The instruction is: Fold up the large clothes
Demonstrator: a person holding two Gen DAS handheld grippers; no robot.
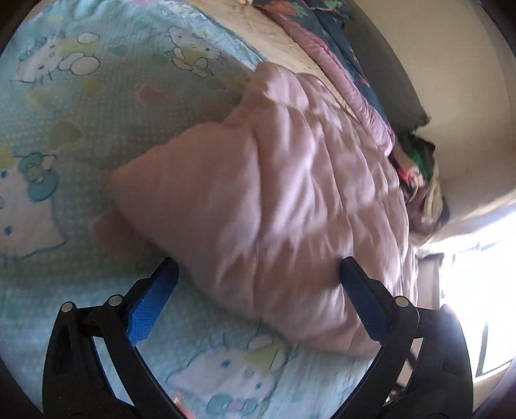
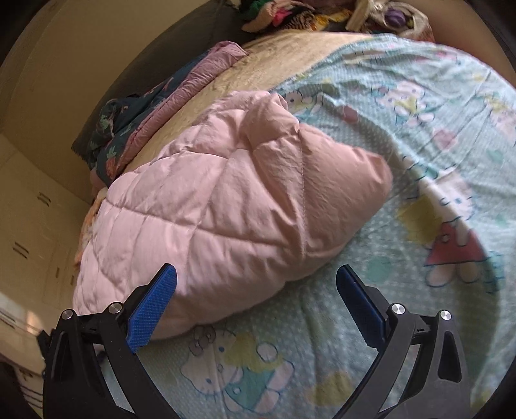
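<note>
A puffy pale-pink quilted jacket [image 1: 274,199], folded into a thick bundle, lies on a light-blue bedsheet printed with cartoon cats [image 1: 80,106], and both handheld grippers hover spread wide at its near edge, neither one clamped on anything. In the left wrist view, the left gripper [image 1: 258,274] has its jaws fully parted, the bundle's near edge sitting between them: the dark finger at 4 o'clock presses against or just beside the pink fabric, while the blue-padded finger at 8 o'clock stands just clear of it over the sheet. In the right wrist view, the right gripper [image 2: 256,277] is equally wide and empty; its blue-padded finger at 8 o'clock overlaps the jacket's [image 2: 225,199] lower edge, though contact cannot be told, and the finger at 4 o'clock hangs over the bare sheet [image 2: 403,290]. The bundle's pointed corner reaches toward 3 o'clock in that view, with open sheet from 2 to 6 o'clock. Beyond the jacket at 11 o'clock lie a crumpled dark floral and mauve quilt [image 2: 151,119] and a strip of beige mattress cover [image 2: 274,61]; a heap of mixed coloured clothes [image 2: 290,13] sits at 12 o'clock against the cream wall [image 2: 64,64].
</note>
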